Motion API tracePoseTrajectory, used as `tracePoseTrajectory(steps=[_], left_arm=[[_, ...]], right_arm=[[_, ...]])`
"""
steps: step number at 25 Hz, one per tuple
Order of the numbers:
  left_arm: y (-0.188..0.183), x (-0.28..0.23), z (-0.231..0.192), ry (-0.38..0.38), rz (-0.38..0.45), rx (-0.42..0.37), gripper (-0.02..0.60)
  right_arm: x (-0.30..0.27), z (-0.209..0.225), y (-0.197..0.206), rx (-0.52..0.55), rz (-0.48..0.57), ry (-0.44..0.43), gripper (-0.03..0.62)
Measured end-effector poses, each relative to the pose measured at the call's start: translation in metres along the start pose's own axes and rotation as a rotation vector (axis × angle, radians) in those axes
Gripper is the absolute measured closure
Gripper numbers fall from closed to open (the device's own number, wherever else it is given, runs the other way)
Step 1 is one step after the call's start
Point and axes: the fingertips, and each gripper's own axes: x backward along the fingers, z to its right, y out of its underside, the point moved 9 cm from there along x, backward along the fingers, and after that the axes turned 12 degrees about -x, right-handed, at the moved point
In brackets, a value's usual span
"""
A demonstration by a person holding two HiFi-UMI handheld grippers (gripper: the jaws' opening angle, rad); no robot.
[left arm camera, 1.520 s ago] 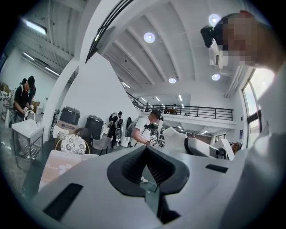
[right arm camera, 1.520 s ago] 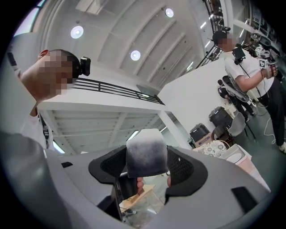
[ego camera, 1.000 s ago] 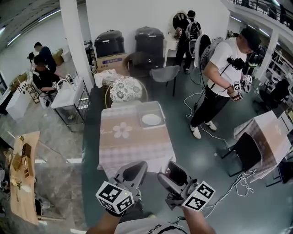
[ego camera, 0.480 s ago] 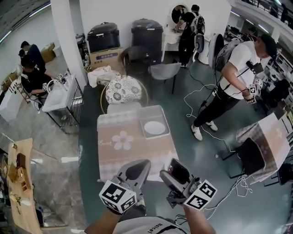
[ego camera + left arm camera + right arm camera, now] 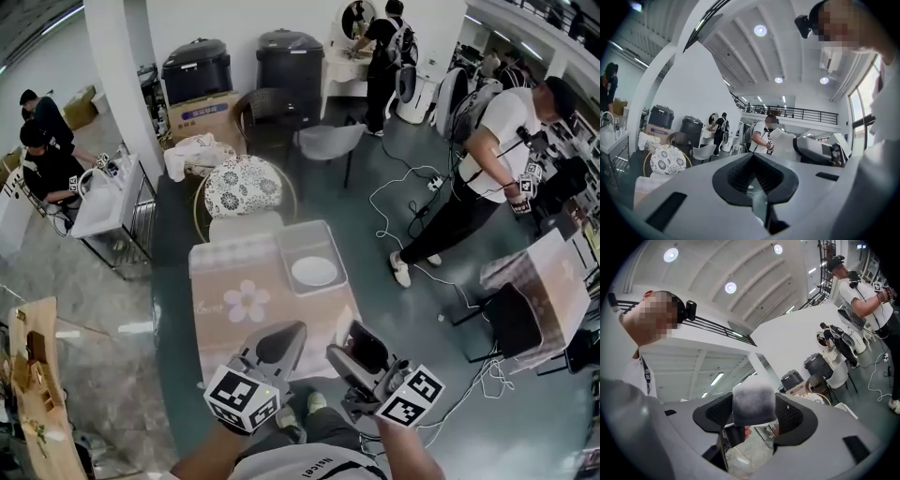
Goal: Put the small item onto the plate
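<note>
A white plate [image 5: 314,272] lies in a grey tray [image 5: 284,261] on the far right part of a table with a pink checked cloth [image 5: 225,272]. Both grippers hover at the table's near edge, pointing toward it. My right gripper [image 5: 361,343] is shut on a small grey-white soft item [image 5: 753,401], which fills the gap between its black pads [image 5: 793,416]. My left gripper [image 5: 279,341] is beside it at the left, its jaws shut with nothing between them [image 5: 754,180]. In the head view the item itself is hard to make out.
A round patterned chair [image 5: 242,186] and a grey chair [image 5: 323,142] stand beyond the table. A person [image 5: 487,159] stands at the right among floor cables [image 5: 403,202]. Another covered table [image 5: 539,291] is at the right, a wooden bench [image 5: 33,375] at the left.
The view has shifted forward and the table now lies closer below. Both grippers keep the same pose and the right one still holds the item.
</note>
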Motion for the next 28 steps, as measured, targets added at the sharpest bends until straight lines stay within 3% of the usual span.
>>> tracePoseTrajectory(steps=[7,16,28], left_arm=[[0.013,-0.043,-0.031,-0.010,-0.016,-0.005,0.575],[0.044,-0.115,-0.090,-0.098,-0.030,0.005,0.575],[0.130,-0.200,-0.150,-0.147,-0.083,0.077,0.575]], right_arm=[[-0.027,0.052,-0.014,-0.019,-0.015,0.022,0.303],[-0.087,0.146,-0.038,-0.009,-0.115,0.029,0.303],[-0.136,0.288,-0.011,-0.040,-0.270,0.077,0.303]])
